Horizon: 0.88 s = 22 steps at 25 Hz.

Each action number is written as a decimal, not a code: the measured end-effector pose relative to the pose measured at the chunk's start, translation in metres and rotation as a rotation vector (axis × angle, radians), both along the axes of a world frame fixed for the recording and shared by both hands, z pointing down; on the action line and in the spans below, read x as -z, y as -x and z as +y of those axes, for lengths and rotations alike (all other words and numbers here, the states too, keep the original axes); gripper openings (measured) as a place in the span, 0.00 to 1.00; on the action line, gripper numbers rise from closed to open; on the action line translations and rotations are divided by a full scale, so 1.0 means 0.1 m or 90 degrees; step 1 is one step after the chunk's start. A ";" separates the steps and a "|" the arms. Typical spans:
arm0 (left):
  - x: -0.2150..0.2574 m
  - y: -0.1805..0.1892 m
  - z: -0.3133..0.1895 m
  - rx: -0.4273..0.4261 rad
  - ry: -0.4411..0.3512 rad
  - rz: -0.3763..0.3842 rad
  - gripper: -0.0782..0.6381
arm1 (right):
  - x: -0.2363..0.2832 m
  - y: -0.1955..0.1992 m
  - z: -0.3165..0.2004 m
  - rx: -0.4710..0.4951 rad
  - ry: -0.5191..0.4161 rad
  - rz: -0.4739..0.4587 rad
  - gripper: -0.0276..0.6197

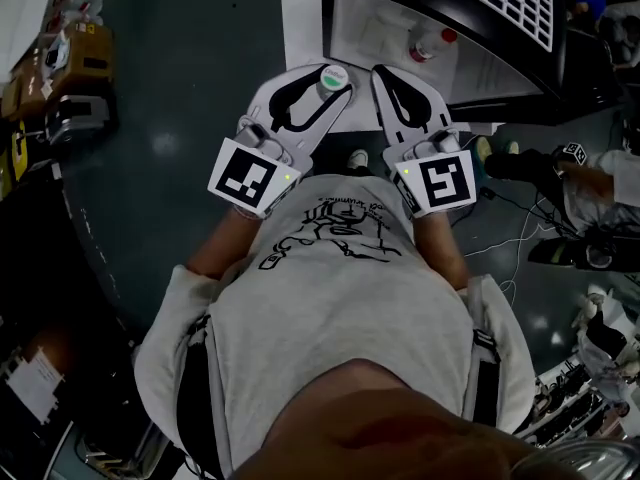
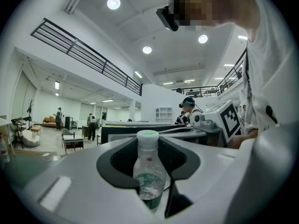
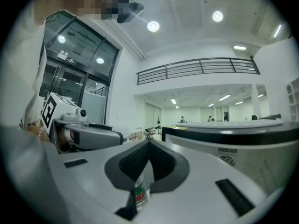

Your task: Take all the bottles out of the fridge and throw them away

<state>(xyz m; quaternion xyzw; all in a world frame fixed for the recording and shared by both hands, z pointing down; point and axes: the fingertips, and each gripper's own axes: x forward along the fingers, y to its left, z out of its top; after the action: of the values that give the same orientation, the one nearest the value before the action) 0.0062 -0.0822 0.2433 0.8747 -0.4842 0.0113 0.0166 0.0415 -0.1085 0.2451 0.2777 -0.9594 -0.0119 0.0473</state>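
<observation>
Clear smooth plastic bottle (image 2: 148,171), matt grey plastic left gripper (image 1: 322,88), glossy dark floor (image 1: 190,88)

No legible txt (shirt print (image 1: 335,230) unreadable).

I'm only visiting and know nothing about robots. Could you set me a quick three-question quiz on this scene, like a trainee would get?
1. Which holds the green-capped bottle: the left gripper or the right gripper?
2. True or false: the right gripper's jaws stand wide apart.
3. Fill in: a red-capped bottle sits inside the open ____.

Key: 1 the left gripper; 2 false, they are shut; 3 fridge.
</observation>
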 end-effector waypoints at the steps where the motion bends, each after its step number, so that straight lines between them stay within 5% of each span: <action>1: -0.01 0.08 0.04 0.005 0.005 0.001 0.31 | 0.00 0.08 0.03 0.006 0.001 -0.001 0.06; 22: -0.09 1.51 0.95 0.137 0.034 0.007 0.31 | -0.08 1.57 0.86 0.135 0.007 0.006 0.05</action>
<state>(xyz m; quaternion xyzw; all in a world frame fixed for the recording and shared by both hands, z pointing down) -0.1444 0.0123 0.2520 0.8168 -0.5750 0.0176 0.0433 -0.1152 -0.0221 0.2530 0.1746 -0.9832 -0.0131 0.0521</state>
